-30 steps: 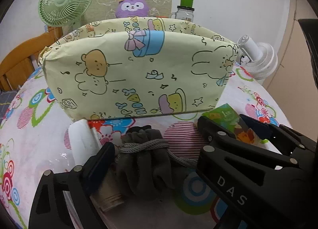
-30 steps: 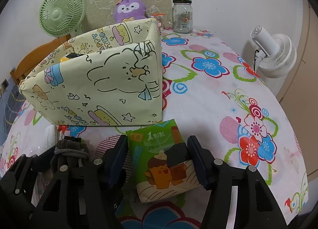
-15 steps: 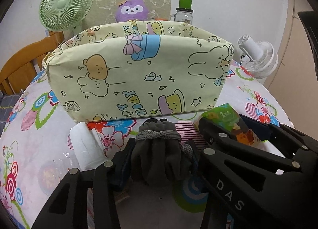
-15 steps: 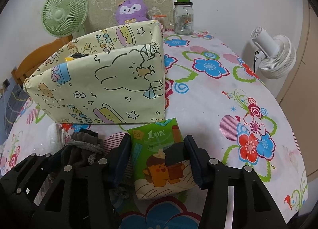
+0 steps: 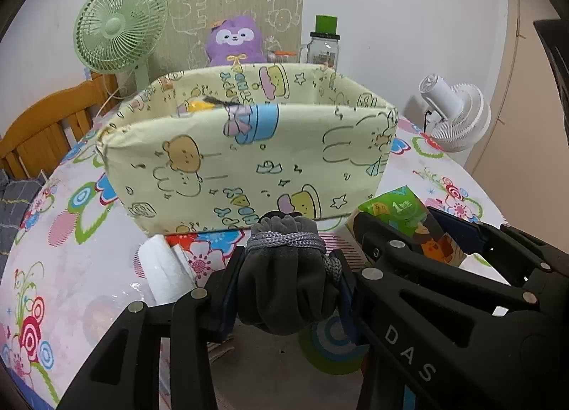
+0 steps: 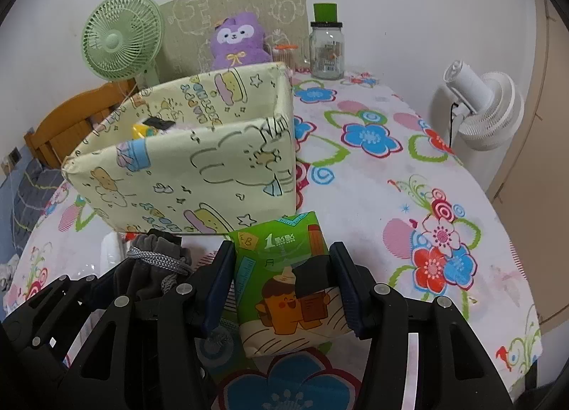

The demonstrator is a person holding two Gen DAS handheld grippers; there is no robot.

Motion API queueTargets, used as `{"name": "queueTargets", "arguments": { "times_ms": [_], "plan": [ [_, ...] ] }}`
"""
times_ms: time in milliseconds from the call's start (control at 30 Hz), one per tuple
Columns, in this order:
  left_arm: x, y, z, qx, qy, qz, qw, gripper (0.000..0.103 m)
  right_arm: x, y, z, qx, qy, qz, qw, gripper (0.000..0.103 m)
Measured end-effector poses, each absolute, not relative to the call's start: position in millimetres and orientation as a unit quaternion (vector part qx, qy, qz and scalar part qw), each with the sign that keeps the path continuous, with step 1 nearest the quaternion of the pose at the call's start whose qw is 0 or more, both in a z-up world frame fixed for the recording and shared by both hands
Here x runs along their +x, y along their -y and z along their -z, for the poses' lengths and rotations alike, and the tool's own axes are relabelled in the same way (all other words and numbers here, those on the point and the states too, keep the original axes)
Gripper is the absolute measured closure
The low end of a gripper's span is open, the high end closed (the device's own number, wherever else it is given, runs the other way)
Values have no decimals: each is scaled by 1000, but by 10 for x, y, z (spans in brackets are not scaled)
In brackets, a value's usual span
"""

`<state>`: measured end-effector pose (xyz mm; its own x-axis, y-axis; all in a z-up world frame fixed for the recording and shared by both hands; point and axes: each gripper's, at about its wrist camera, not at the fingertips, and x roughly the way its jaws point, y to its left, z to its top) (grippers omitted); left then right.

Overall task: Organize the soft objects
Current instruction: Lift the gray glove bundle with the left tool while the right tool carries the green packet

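Contents of bin [image 5: 249,161] mostly hidden behind its wall. Left tongs [image 5: 284,289], just closed, pinch grey pouch [image 5: 284,285]; right tongs [image 6: 284,289] pinch tissue pack [image 6: 288,285]. Bin stands just beyond both.

Grey drawstring pouch [image 5: 286,274] between left hand-held gripper [image 5: 284,289] pads, before fabric bin [image 5: 245,161]

Your left gripper [image 5: 286,289] is matte black plastic, its angular, cut-out arms pinned with round silver screws, and dark blue ribbed pads [image 5: 227,298] line the inner faces of its fingers. You can read the white letters "DAS" [image 5: 409,353] along its right-hand arm. Your right gripper [image 6: 281,289] has the same build: black skeletal arms, silver screw heads, and blue ribbed pads [image 6: 346,289].
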<state>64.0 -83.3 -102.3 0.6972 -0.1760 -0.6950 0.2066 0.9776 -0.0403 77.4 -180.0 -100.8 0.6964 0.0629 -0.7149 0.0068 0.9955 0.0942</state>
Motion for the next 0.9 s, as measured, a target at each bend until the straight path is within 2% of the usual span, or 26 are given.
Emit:
{"name": "queueTargets", "arguments": {
  "times_ms": [900],
  "plan": [
    [413,693,381,17,-313,97,945,57,491,1668,318,44,-326,-26,944,45]
  ]
}}
